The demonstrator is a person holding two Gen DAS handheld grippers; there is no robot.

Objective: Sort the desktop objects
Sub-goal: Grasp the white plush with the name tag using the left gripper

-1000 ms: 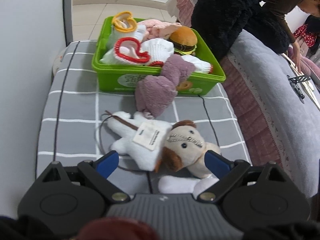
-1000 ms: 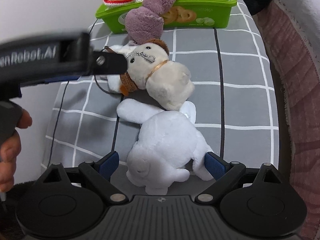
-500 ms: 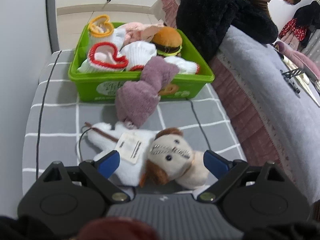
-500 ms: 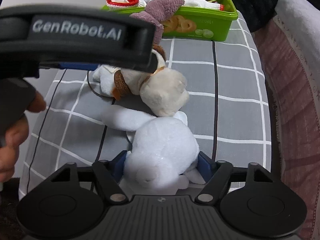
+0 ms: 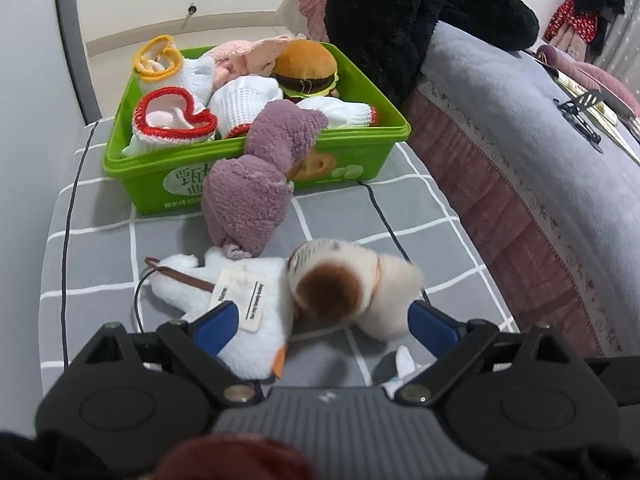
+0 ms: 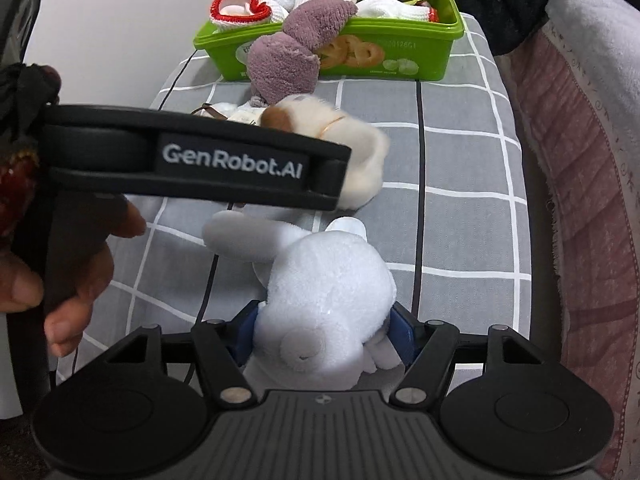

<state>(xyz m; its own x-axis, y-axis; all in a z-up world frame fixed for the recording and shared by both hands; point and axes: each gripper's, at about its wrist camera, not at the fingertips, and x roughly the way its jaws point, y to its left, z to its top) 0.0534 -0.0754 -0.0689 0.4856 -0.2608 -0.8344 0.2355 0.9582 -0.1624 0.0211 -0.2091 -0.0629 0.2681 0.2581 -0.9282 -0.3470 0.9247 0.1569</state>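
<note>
While the left gripper (image 5: 322,320) hangs spread wide over the brown-eared plush dog (image 5: 352,284) on the checked grey cushion (image 5: 400,208), pads not yet touching, the pick-up step is on and it looks to need a short drop before closing. From the right wrist, the right gripper (image 6: 322,330) is closing, pads pressed into the white plush bunny (image 6: 328,300); the cushion edge runs near on the right, and a lift toward the full green bin (image 6: 420,52) seems open, though the purple sock (image 6: 296,52) drapes its rim.

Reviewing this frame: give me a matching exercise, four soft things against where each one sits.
Things:
1. burger toy
2. purple plush
3. white plush
4. brown-eared plush

Places:
A. between the right gripper's blue pads
B. draped over the green bin's front rim
C. inside the bin
D. on the checked cloth, between the left gripper's wide-apart fingers

Pairs: 1-C, 2-B, 3-A, 4-D
</note>
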